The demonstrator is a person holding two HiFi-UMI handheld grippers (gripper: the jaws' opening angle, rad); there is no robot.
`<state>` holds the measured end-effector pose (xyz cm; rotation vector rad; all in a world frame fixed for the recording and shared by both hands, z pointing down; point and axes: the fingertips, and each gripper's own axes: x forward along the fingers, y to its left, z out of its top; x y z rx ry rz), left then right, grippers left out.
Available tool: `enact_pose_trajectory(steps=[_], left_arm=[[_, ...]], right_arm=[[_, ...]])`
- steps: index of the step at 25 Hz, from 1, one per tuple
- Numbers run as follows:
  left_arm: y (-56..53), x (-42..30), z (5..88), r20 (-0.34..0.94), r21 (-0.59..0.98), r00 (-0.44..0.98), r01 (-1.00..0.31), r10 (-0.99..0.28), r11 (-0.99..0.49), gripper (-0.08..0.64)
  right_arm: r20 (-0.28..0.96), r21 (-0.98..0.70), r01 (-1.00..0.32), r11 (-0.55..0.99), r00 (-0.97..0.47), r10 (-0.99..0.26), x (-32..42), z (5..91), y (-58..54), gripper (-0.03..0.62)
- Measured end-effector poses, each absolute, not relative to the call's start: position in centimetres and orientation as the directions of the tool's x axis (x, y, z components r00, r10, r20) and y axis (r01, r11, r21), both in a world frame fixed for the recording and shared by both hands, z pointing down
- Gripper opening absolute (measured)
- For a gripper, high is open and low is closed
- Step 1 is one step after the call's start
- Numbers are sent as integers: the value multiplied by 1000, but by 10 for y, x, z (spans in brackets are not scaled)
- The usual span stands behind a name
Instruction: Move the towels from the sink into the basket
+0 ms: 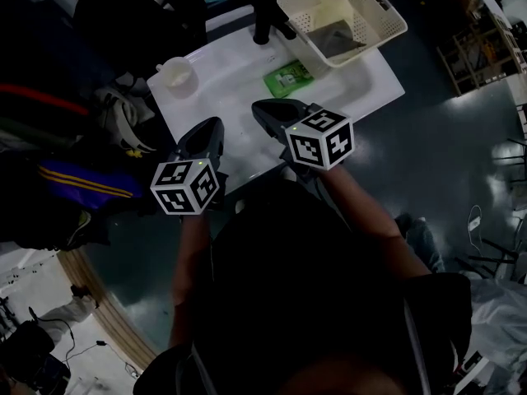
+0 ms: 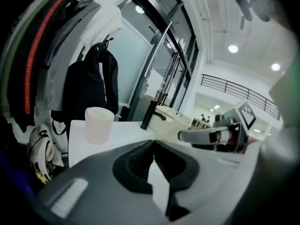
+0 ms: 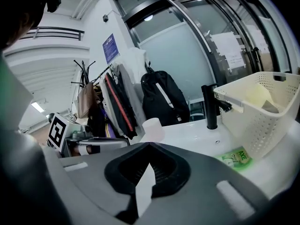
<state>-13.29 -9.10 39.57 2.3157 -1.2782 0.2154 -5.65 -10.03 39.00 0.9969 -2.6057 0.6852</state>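
A cream basket (image 1: pixel 387 11) stands at the far right of the white sink top (image 1: pixel 239 81). In it lie a dark towel (image 1: pixel 338 41) and a pale towel (image 1: pixel 328 11); the right gripper view shows the basket (image 3: pixel 262 116) with the pale towel (image 3: pixel 258 97) inside. Both grippers hover over the near edge of the top, pointing at it. My left gripper (image 1: pixel 216 127) (image 2: pixel 153 145) is shut with nothing in it. Beside it, my right gripper (image 1: pixel 260 110) (image 3: pixel 149 146) is also shut and empty. The right gripper (image 2: pixel 211 136) shows in the left gripper view.
A white cup (image 1: pixel 177 74) (image 2: pixel 98 124) stands at the top's left corner. A black faucet (image 1: pixel 265 19) (image 3: pixel 212 106) rises at the back beside the basket. A green packet (image 1: pixel 290 78) (image 3: pixel 236 157) lies in front of the basket. Coats and a black backpack (image 2: pixel 91 90) hang left.
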Motion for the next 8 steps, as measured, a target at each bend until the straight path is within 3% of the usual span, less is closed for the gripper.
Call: enact_pose_trajectory(steps=[8], left_arm=[[-91, -132, 402, 370, 350, 547, -831, -751, -433, 8]], right_arm=[[410, -337, -666, 666, -740, -533, -60, 394, -99, -2]])
